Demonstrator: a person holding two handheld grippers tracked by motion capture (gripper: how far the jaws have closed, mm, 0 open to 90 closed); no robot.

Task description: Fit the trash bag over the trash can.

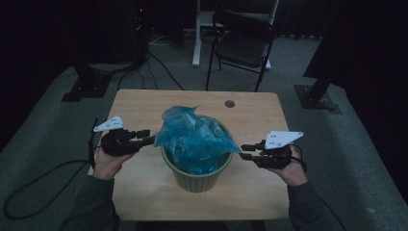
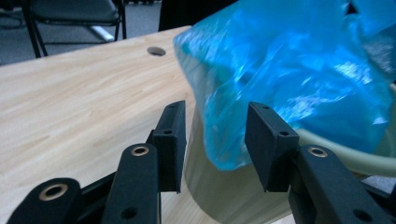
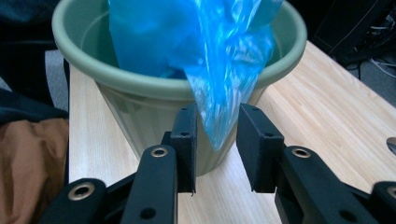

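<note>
A green ribbed bin (image 1: 197,172) stands in the middle of the wooden table (image 1: 250,115), with a crumpled blue plastic bag (image 1: 192,137) stuffed in it and spilling over the rim. My left gripper (image 1: 150,137) is open at the bag's left edge; in the left gripper view the bag's hanging edge (image 2: 229,140) sits between the jaws, untouched. My right gripper (image 1: 247,151) is open at the bin's right side. In the right gripper view a tip of the bag (image 3: 217,116) hangs between its jaws in front of the bin (image 3: 140,107).
A cable hole (image 1: 229,103) lies in the table's far side. A black folding chair (image 1: 243,43) stands beyond the table, with dark stands (image 1: 86,84) and cables on the floor at both sides. Bare tabletop surrounds the bin.
</note>
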